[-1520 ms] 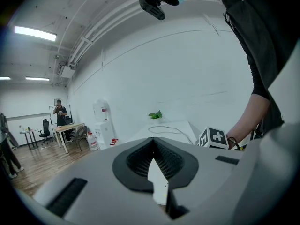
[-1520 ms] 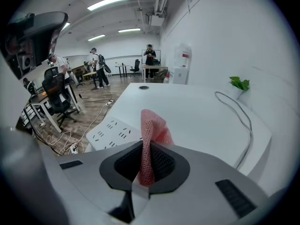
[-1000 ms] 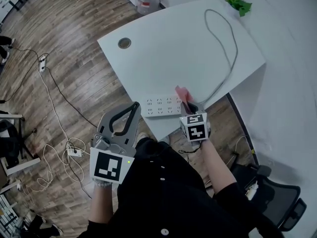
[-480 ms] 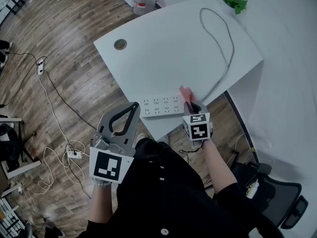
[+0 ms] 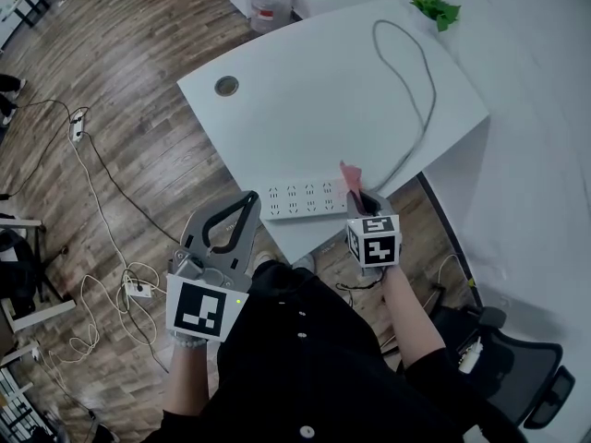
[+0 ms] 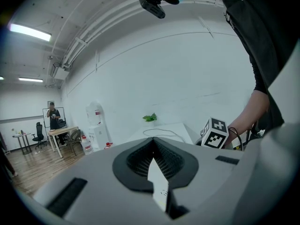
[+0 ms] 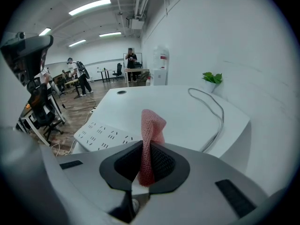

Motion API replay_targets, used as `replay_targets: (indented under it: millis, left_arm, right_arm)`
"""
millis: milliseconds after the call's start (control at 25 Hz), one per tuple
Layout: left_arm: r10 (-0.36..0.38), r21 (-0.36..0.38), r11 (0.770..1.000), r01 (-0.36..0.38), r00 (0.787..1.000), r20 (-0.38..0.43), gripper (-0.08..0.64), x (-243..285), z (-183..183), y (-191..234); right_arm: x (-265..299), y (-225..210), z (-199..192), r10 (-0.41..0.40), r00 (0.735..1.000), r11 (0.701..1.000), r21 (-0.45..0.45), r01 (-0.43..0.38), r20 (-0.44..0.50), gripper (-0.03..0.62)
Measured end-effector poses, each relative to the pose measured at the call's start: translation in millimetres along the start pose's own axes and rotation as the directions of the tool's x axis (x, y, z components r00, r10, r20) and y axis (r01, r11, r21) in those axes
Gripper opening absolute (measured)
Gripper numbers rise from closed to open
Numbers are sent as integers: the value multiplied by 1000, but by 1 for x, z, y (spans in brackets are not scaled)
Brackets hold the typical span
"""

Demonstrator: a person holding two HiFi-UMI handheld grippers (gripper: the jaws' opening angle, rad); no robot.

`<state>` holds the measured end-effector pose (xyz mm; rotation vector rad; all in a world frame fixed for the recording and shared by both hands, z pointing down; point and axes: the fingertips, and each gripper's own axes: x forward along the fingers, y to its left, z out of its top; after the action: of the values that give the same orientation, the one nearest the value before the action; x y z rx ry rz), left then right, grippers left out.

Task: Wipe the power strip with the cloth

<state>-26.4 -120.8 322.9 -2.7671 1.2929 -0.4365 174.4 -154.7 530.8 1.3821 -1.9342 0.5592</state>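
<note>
Left claw (image 5: 247, 201): shut, nothing in it, held off the counter (image 5: 305, 109) at 7 o'clock of the power strip (image 5: 300, 198). Right claw (image 7: 145, 150): clamped on the pink cloth (image 7: 151, 125), whose free end stands upright. The strip lies flat along the counter's near edge, at 10 o'clock of the right claw, just beside it; contact cannot be confirmed. Judgement: cloth secured, wiping not evidently begun, and the whole strip is left to wipe.

Power strip (image 5: 301, 198) sat on the table's (image 5: 305, 109) near edge, cloth (image 5: 350, 173) just right of it, cable (image 5: 427, 81) looping far toward the plant (image 5: 436, 5) at the far-right corner.
</note>
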Motion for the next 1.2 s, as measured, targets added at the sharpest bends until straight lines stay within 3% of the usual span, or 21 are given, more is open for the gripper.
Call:
replay_targets:
  millis: [240,480,840,1200]
  left_arm:
    - [9,10,1000,-9,1000,14,14,-4,4,3]
    - [27,8,1000,-27,999,18,14,-8,5,6]
    - [66,8,998,-66,998,10,14,-18,2,15]
    - [123,-6,992,-123,992,-24,14,-34,-10,29]
  right_arm:
    - [-32,-1,32,-32,993,999,-33,35,110,54]
    - [-58,14,63,8,983,999,-47,1,183,54]
    - [-63,73,94,159,961,982,-136,-130,226,54]
    - [-35,152,86,337,930,923,-245,-297,144,54]
